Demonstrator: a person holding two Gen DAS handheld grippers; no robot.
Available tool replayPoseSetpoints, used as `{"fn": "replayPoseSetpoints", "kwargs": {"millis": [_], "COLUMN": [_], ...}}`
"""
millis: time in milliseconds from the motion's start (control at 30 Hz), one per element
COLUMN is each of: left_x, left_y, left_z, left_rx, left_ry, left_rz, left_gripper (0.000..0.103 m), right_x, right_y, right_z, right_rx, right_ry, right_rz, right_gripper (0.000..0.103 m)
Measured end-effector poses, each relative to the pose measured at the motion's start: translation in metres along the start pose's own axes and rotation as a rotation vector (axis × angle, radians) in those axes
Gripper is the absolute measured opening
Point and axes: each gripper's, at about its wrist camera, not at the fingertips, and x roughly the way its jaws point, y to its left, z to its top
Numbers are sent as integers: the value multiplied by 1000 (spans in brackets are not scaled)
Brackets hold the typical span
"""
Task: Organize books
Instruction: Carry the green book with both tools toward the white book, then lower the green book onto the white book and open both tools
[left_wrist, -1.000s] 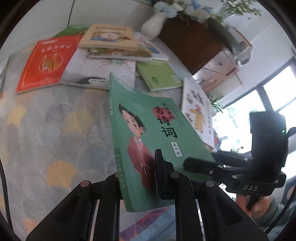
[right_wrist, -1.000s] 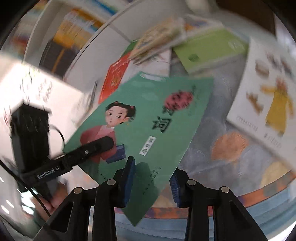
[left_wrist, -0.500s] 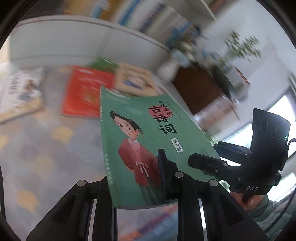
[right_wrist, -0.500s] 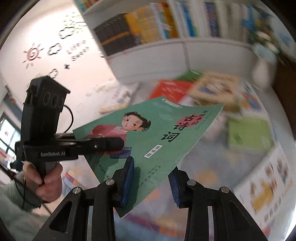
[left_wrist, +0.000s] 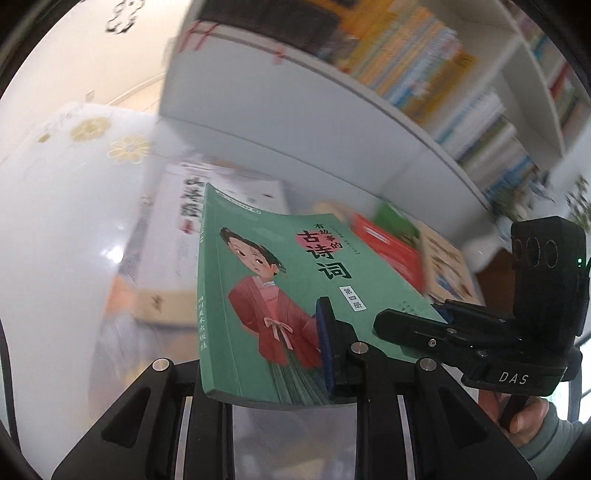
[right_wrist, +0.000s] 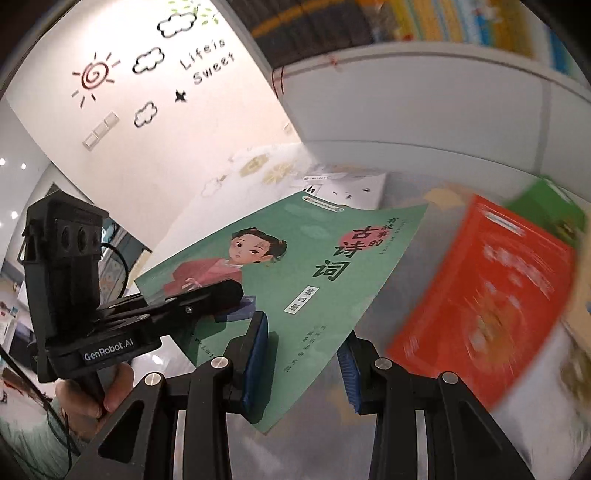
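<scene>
A green paperback (left_wrist: 280, 295) with a girl in red on its cover is held up in the air, cover up. My left gripper (left_wrist: 266, 373) is shut on its near bottom edge. My right gripper (right_wrist: 306, 358) grips its right-hand edge between blue pads (right_wrist: 256, 354); it also shows in the left wrist view (left_wrist: 417, 326). The book shows in the right wrist view (right_wrist: 295, 280) too, with the left gripper (right_wrist: 221, 295) clamped on it.
A white bookshelf (left_wrist: 369, 110) full of upright books stands behind. On the patterned table lie a white book (left_wrist: 177, 236), a red book (right_wrist: 491, 295), a green one (right_wrist: 546, 206) and others. A wall with decals (right_wrist: 147, 74) is at left.
Both grippers have lifted the green book off the table and swung it leftward toward the white book and the shelf. The vase and dark cabinet have left the view.
</scene>
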Motion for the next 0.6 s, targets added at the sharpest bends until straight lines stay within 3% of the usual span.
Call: {"fn": "replayPoseSetpoints", "kwargs": {"millis": [133,233,333,400,600], "left_x": [21,27,36,34,46], "left_y": [26,45,70,72,48], "left_z": [12,11,6,4,14], "left_rx": [-65,-93,-133,-105,6], "left_ry": [13,22,55,44,112], "left_rz": [21,79,136,110,160], "left_gripper": [26,30,28,29,35], "right_x": [46,71,95,106,111], "right_y": [-11,-20,-33,-38,-44], "right_z": [28,38,44,44,42], "right_rx": [-19,-15,1,3,48], "right_ry": [48,82,114,129,120], "right_rz": [-6,-7,-27,-45,-51], "right_gripper": [36,36,36,36,36]}}
